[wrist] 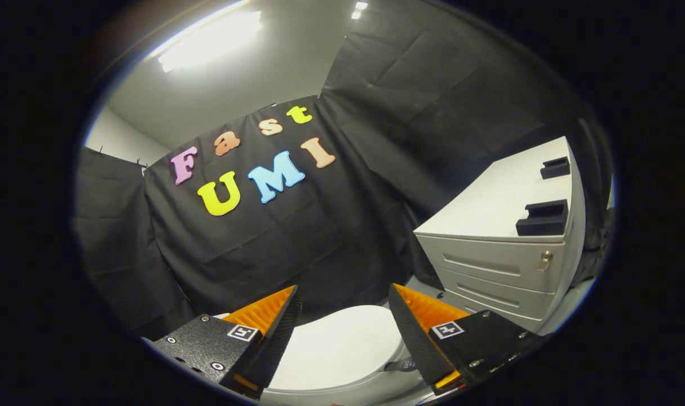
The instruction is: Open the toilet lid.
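I held the gripper [345,304] with its fingers spread wide and gripping nothing, the closed white toilet lid [342,349] lying flat just below and between them. It looked like smooth, stiff, slippery plastic, fairly light, so I judged its front rim the best hold. Right of the toilet lid stood a pale drawer cabinet [500,265] carrying two black blocks [542,219], with black cloth walls behind.
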### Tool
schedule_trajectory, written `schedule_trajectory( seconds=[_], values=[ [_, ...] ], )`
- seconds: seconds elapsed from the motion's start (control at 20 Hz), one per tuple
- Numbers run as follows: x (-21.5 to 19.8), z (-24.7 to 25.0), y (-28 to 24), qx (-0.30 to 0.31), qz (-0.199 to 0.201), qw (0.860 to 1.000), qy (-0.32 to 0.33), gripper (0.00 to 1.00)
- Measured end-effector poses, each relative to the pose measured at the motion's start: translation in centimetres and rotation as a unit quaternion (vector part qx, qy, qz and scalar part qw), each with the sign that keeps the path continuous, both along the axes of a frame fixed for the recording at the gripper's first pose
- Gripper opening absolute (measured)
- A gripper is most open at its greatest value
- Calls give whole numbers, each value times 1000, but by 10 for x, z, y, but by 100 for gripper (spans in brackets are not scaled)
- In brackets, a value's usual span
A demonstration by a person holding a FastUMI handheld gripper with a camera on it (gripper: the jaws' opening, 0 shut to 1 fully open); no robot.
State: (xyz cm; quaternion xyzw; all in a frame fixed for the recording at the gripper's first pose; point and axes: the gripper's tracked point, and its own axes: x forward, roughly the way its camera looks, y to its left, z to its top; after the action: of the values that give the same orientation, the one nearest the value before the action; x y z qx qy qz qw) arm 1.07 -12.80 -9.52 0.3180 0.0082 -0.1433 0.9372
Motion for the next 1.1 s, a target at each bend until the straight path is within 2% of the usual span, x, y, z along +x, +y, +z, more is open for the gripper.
schedule_trajectory(
  seconds=[0.4,0.65,1.1],
  values=[
    [14,-74,7,101,5,994,34,95],
    [13,-121,3,153,-11,987,56,95],
    [3,-201,-8,278,-58,955,88,94]
  ],
)
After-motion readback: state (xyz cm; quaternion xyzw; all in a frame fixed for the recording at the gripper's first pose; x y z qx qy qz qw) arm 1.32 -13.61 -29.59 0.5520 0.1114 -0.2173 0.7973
